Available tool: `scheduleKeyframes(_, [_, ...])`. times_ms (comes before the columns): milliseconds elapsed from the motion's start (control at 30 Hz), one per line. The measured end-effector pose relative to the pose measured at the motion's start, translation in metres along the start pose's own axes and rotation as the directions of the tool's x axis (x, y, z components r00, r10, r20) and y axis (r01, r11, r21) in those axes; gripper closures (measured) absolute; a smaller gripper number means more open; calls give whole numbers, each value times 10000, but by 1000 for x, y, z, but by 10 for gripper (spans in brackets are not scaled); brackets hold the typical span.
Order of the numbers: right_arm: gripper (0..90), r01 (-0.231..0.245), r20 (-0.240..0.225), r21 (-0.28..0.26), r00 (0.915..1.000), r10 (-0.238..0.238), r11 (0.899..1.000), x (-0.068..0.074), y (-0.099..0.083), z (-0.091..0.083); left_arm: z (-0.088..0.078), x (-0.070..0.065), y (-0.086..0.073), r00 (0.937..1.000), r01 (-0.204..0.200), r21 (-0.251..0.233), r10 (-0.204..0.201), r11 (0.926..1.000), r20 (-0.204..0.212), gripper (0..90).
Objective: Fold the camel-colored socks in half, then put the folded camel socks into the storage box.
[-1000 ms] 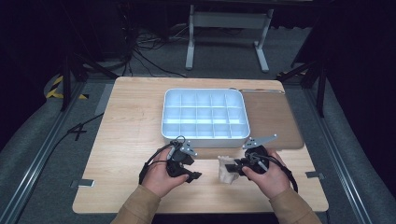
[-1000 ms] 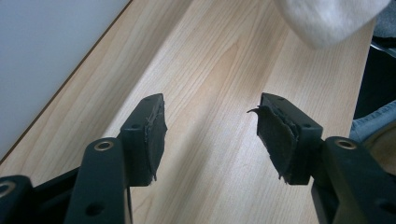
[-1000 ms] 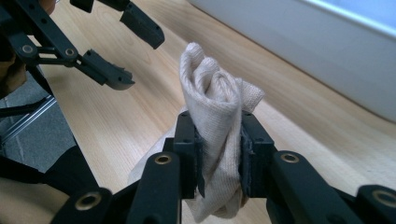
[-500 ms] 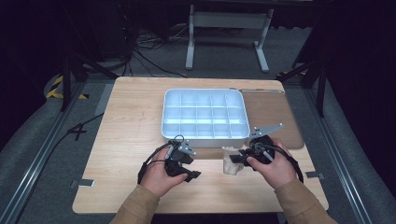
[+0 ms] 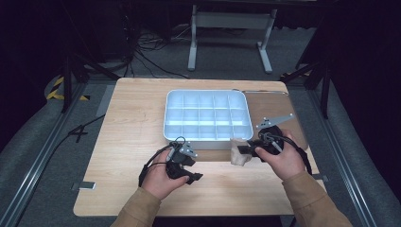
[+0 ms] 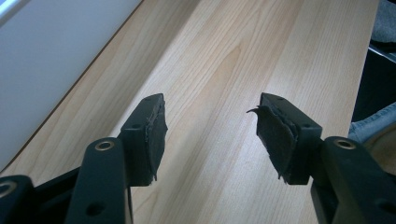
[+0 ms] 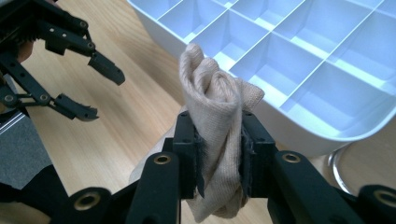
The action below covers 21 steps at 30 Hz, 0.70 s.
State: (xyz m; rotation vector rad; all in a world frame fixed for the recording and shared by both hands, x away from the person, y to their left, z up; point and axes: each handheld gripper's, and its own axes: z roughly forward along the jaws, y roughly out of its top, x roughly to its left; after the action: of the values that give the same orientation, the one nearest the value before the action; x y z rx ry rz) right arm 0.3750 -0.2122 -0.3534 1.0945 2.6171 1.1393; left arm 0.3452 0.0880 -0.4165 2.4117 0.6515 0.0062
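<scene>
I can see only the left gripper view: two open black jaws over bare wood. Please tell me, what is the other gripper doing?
Observer: The right gripper is shut on a rolled beige cloth.
Operator: Where is that cloth, relative to the tray?
Observer: In the high view it hangs just in front of the white compartment tray, near its front right corner, not inside any compartment.
Operator: Is anything in the tray?
Observer: No, the compartments that show in the high view and the right gripper view look empty.
Operator: And my left gripper?
Observer: The left gripper sits low over the table, in front of the tray's left part, apart from the cloth.
</scene>
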Motion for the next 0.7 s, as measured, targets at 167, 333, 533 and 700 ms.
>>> scheduleKeyframes(167, [719,-29,232,-126,9997,32,9999,-8,6,-5,0,0,0,10000,-14,9,14,10000,29,428])
scheduleKeyframes(333, [719,-33,428,-222,9991,42,9997,-16,11,-7,0,0,1,10000,-42,31,42,10000,39,427])
scheduleKeyframes(533, [717,-4,596,-287,9982,21,9996,-27,18,-6,-1,0,0,10000,-10,36,10,10000,40,426])
scheduleKeyframes(700, [716,81,764,-295,9971,-58,9995,-33,23,-4,-2,1,-2,10000,58,41,-58,10000,17,425])
